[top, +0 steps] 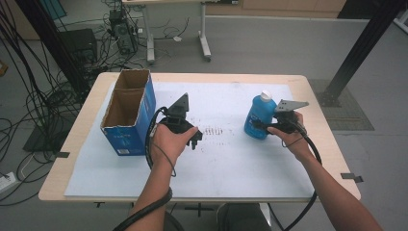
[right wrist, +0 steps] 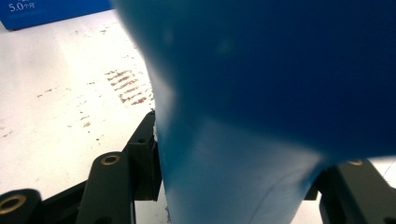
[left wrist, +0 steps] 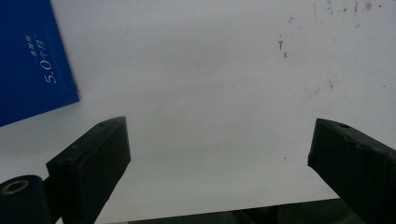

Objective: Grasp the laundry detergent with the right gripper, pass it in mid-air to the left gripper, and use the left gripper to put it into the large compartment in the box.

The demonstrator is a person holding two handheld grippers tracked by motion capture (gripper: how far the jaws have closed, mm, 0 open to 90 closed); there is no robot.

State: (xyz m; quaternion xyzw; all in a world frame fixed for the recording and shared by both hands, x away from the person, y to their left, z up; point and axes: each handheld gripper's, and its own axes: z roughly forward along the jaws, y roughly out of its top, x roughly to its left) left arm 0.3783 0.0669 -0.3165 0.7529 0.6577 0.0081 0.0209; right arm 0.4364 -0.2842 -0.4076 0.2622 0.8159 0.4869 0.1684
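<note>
Left tool (top: pixel 186 129): jaws spread wide with nothing between them, held low over the white mat (top: pixel 226 159) just right of the box.
Right tool (top: pixel 269 126): jaws clamped on the blue bottle (top: pixel 260 118).
Bottle: upright, white cap on top, at the right of the mat on the worktop (top: pixel 62 159).
Box (top: pixel 129 111): blue cardboard, open-topped, at the mat's left.

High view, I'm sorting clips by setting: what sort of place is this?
Probably a lab or workshop: loose cables trail across the grey floor, a black metal frame post stands by the table, and computer equipment sits behind.
</note>
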